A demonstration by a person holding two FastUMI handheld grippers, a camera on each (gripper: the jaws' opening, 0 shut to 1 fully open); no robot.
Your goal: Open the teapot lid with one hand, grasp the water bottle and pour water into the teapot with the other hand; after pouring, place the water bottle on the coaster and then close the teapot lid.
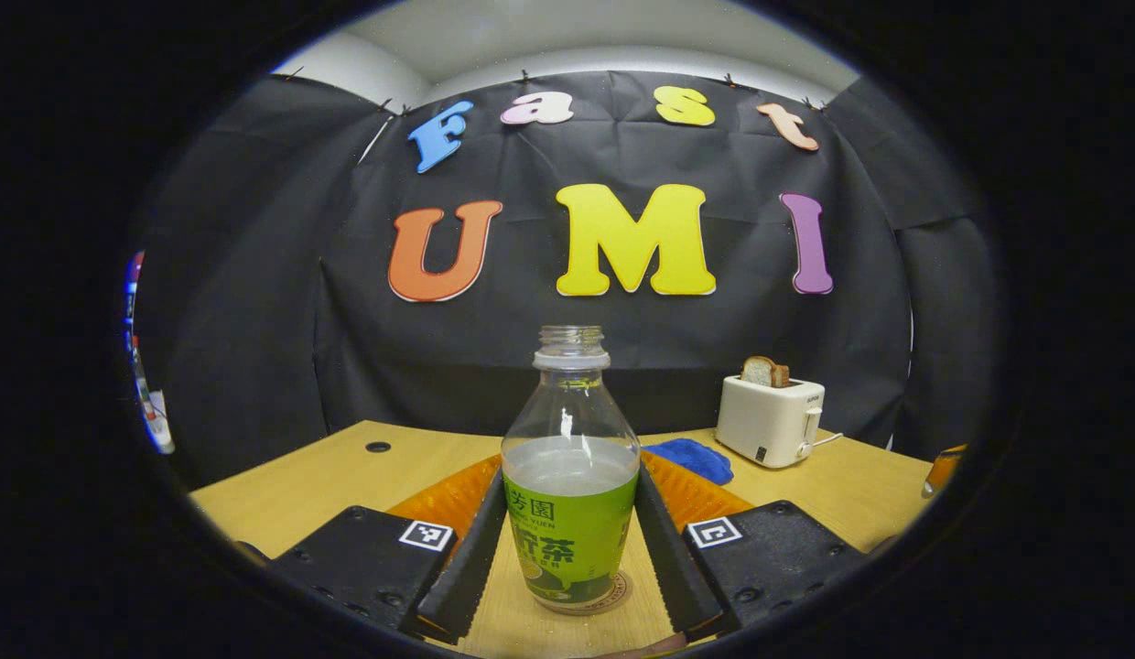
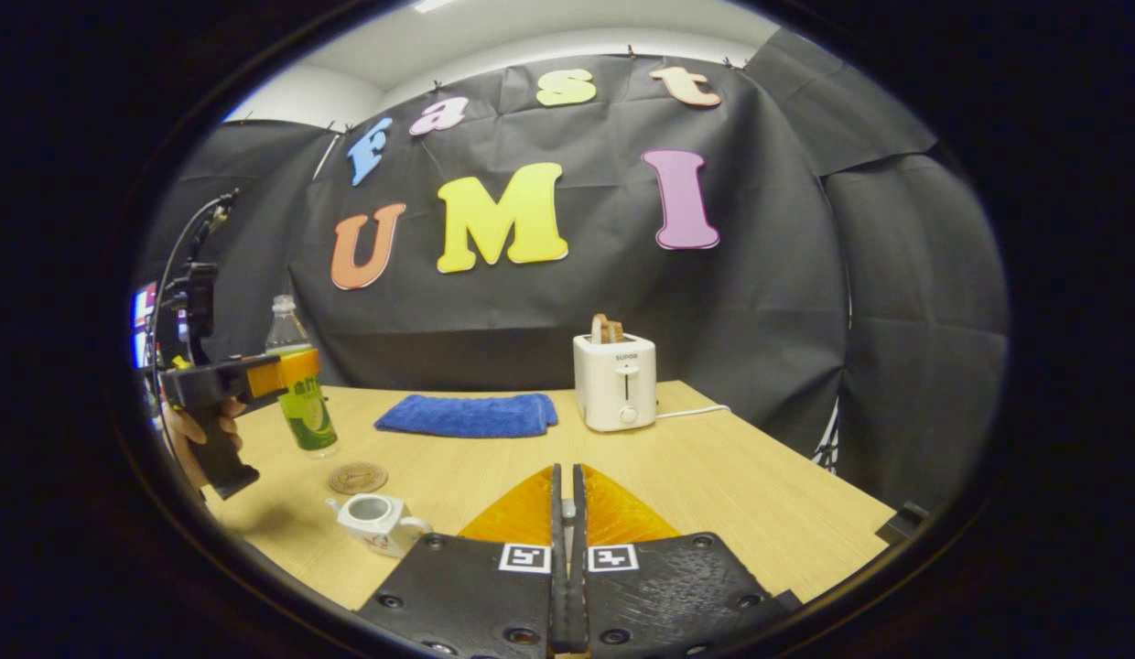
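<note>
1. the left tongs (image 1: 570, 482) are clamped on the bottle (image 1: 569, 439), one finger on each side of its label. the bottle is upright, uncapped and about half full.
2. in the right gripper view the bottle stands far to the left of the toaster (image 2: 615, 380). the coaster (image 2: 358, 477) lies left of the toaster too, nearer the camera and just beside the bottle's base, not under it.
3. the teapot (image 2: 375, 520) sits left of the toaster and nearest the camera, close to the coaster. its mouth is bare, so the lid is already off. i cannot tell whether there is water in it.
4. the right tongs (image 2: 567, 471) are pressed together with nothing between them, over the worktop (image 2: 714, 476) in front of the toaster.
5. step in hand, as i judge it: moving the gripped bottle, either to the teapot for the pour or onto the coaster.
6. to do it well, keep the grip on the label band, carry the bottle upright since it has no cap, and tip it slowly over the small mouth. on the coaster, seat the base flat and centred before letting go.
7. count: one bottle, one teapot, one coaster, one toaster, one blue cloth (image 2: 467, 415) just left of the toaster, and two tongs.
</note>
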